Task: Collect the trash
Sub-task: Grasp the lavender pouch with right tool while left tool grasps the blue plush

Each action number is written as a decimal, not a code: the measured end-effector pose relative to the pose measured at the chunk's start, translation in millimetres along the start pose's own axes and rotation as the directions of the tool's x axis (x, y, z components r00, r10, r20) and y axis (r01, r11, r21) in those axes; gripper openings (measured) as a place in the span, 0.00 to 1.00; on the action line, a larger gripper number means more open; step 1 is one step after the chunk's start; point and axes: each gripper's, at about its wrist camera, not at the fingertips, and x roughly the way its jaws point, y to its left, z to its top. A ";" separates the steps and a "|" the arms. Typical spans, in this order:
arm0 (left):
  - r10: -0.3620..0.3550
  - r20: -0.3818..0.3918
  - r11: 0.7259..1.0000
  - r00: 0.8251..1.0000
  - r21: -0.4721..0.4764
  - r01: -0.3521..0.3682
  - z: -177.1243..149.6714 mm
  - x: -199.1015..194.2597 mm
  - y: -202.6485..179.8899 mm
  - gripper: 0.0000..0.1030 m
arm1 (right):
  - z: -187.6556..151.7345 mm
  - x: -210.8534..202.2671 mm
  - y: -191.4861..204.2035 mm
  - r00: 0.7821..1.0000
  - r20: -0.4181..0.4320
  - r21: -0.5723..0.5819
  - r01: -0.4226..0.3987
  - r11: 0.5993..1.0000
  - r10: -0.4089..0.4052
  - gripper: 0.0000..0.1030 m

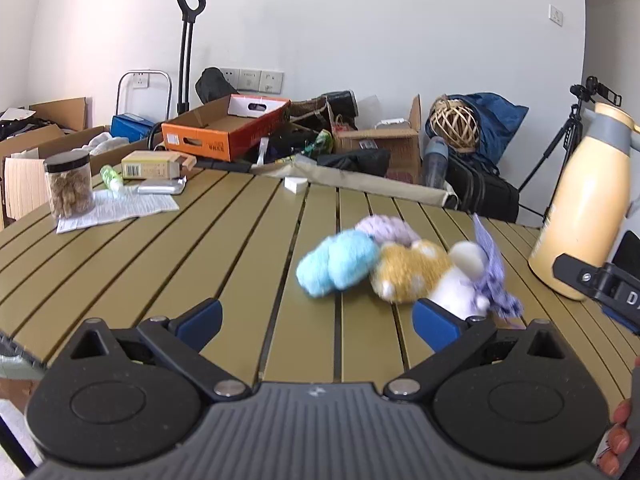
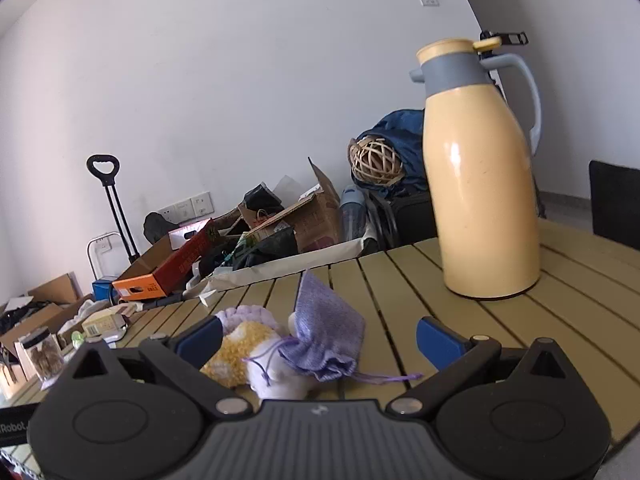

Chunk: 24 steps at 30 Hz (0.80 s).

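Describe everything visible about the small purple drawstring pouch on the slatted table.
The small purple drawstring pouch looks like woven lilac fabric, gathered at its lower neck with thin purple cords trailing onto the olive slatted table. It stands propped with one corner pointing up, leaning against a white and yellow fuzzy plush item in the pile. It lies just ahead of the open right gripper, between its blue fingers, ungrasped. The left wrist view shows it blurred.

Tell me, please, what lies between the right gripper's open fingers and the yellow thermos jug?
Only bare table slats, seen in the right wrist view; the purple pouch sits between the right gripper fingers, short of the yellow thermos jug.
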 end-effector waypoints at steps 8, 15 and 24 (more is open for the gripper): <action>0.012 0.005 1.000 1.000 -0.020 -0.012 24.1 34.5 8.4 1.00 | 1.8 62.6 8.1 0.997 -0.075 0.006 0.032 0.999 -0.031 0.88; -0.005 -0.057 1.000 0.998 -0.004 0.005 33.5 67.5 14.5 1.00 | -3.8 107.6 3.7 0.984 -0.171 0.057 0.066 0.996 -0.056 0.64; -0.017 -0.154 0.995 0.988 0.094 0.032 27.0 100.7 7.5 1.00 | -10.9 131.4 -8.9 0.974 -0.216 0.134 0.102 0.986 -0.071 0.17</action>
